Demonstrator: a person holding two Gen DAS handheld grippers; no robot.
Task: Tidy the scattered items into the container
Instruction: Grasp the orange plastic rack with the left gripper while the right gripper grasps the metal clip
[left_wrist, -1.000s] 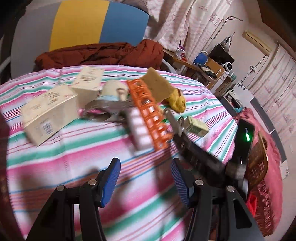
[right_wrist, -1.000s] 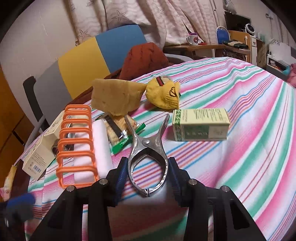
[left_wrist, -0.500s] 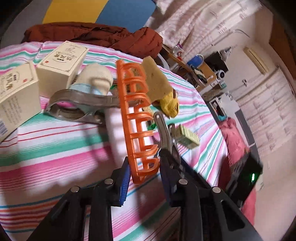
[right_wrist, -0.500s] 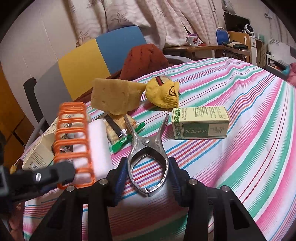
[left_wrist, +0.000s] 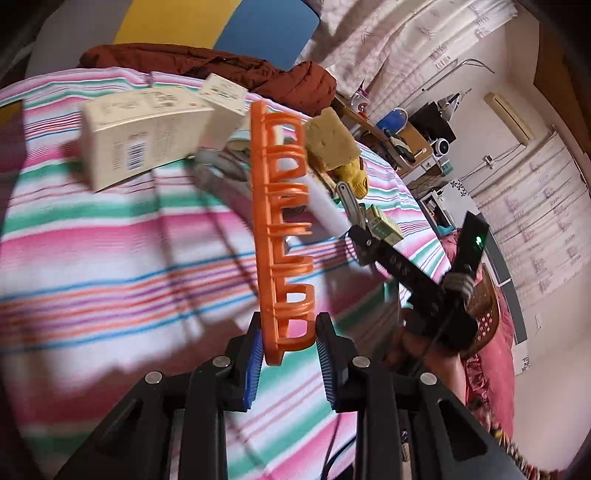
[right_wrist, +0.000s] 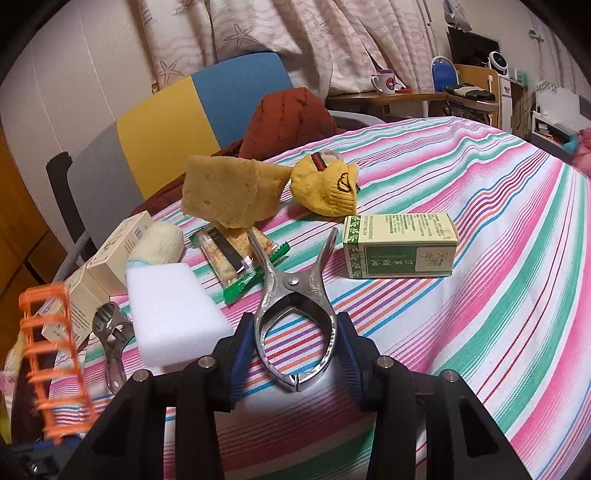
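Observation:
An orange plastic rack (left_wrist: 280, 229) stands on end between the blue pads of my left gripper (left_wrist: 290, 332). The jaws are closing and press on its lower end. In the right wrist view the orange rack (right_wrist: 51, 354) hangs at the far left, clear of the striped cloth. My right gripper (right_wrist: 295, 343) rests low on the table, its pads against both handles of a metal spring clip (right_wrist: 295, 295). A brown wicker basket (left_wrist: 484, 314) sits off the table's right side, partly hidden behind the right gripper's black body.
On the striped cloth lie a white foam block (right_wrist: 173, 314), a yellow sponge (right_wrist: 229, 192), a yellow sock (right_wrist: 328, 188), a green box (right_wrist: 400, 245), a snack packet (right_wrist: 236, 258), cream boxes (right_wrist: 118, 247) and a second clip (right_wrist: 110, 339). A chair with a brown jacket (right_wrist: 288, 118) stands behind.
My left gripper went forward to the orange rack, shut on its near end and lifted it off the white block. The right gripper and its clip stayed put.

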